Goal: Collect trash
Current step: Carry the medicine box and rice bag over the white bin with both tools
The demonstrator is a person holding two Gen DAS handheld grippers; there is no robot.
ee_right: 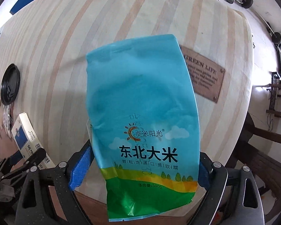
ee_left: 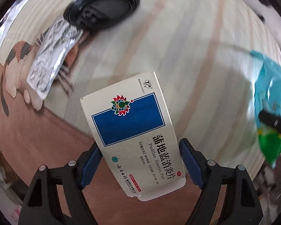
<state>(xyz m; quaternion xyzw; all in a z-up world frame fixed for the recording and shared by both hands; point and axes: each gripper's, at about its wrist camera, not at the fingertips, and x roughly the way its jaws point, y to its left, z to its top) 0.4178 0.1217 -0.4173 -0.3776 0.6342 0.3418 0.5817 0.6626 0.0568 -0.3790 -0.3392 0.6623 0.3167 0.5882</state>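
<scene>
Right now my left gripper (ee_left: pixel 140 157) is clamped on the white medicine box (ee_left: pixel 132 131), its blue pads pressing both long edges, while my right gripper (ee_right: pixel 140 161) pinches the blue-green rice bag (ee_right: pixel 142 112), both lifted over the striped wooden table (ee_right: pixel 65 37). At ten o'clock of the left view a foil blister pack (ee_left: pixel 50 58) touches a black cup lid (ee_left: pixel 102 9), and a brown plaque (ee_right: pixel 204 75) lies at two o'clock behind the bag. Motion blurs the left view's right edge.
</scene>
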